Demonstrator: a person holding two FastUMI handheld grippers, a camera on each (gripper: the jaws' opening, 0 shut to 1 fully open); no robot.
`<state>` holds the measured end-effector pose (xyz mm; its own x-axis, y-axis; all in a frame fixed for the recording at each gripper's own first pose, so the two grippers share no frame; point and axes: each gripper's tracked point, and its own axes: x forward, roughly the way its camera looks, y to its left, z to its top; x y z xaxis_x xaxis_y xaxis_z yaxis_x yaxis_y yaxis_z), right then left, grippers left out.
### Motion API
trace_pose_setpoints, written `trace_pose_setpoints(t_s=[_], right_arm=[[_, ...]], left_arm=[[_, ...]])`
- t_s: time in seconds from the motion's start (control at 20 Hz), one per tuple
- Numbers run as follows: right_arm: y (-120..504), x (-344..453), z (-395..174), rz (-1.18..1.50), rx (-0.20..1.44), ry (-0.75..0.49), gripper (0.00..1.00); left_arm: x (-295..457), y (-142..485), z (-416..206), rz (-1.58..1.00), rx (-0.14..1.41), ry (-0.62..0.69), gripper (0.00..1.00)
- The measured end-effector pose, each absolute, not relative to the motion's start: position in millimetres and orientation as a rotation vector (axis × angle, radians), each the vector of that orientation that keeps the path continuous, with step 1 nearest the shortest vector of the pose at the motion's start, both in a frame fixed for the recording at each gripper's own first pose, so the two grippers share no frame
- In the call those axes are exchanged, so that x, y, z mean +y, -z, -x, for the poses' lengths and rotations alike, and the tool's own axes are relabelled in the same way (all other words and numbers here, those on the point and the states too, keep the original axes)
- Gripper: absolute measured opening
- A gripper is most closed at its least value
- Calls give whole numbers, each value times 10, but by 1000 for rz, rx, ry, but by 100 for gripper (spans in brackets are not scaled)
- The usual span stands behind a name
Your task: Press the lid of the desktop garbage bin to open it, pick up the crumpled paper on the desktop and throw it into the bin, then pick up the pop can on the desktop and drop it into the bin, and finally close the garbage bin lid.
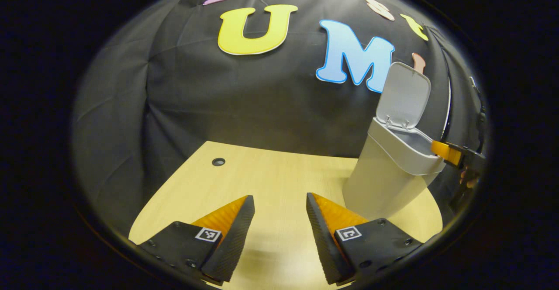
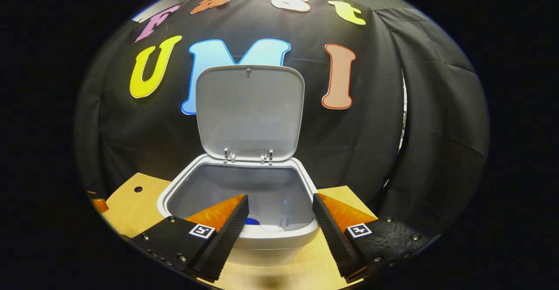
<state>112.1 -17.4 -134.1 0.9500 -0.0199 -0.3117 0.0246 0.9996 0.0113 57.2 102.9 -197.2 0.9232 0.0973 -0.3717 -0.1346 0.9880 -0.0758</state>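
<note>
The grey desktop bin [image 2: 266,233] stands on the wooden table with its lid [image 2: 249,111] swung up and back. My right gripper [image 2: 279,224] hovers open over the bin's front rim with nothing between its fingers. Deep inside the bin, a blue bit of something [image 2: 252,221] and a pale shape [image 2: 270,228] show, too small to name. In the left gripper view the same bin [image 1: 384,181] stands at the right with its lid [image 1: 404,95] up, and the other gripper's fingertip [image 1: 445,150] pokes over its rim. My left gripper [image 1: 279,220] is open above bare table.
The light wooden table [image 1: 270,172] has a small dark hole [image 1: 218,161] near its far left corner. Black cloth wall closes the back and sides. A hand [image 1: 469,178] holding the other gripper shows at the far right of the left gripper view.
</note>
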Motion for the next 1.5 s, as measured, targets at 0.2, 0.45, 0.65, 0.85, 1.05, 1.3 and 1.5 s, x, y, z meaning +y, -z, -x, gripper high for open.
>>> trace_pose_setpoints(t_s=[0.2, 0.45, 0.65, 0.85, 1.05, 1.3, 1.5], right_arm=[[1122, -177, -1220, -8, 268, 26, 94], [749, -144, -1424, -5, 191, 17, 94], [430, -90, -1594, 2, 131, 2, 94], [163, -35, -1709, 5, 83, -14, 92], [-82, 64, -1800, 0, 48, -48, 94], [-384, 66, -1977, -17, 25, -50, 94], [-657, 72, -2177, -23, -5, -64, 94]], left_arm=[[1008, 1995, -569, 105, 380, -112, 79], [974, 2037, -565, 113, 388, -103, 79], [977, 2052, -559, 117, 390, -101, 82], [1000, 2059, -535, 122, 390, -102, 81], [1023, 2071, -536, 125, 393, -108, 81], [1042, 2048, -543, 116, 391, -109, 77], [1032, 2075, -534, 112, 396, -111, 80]])
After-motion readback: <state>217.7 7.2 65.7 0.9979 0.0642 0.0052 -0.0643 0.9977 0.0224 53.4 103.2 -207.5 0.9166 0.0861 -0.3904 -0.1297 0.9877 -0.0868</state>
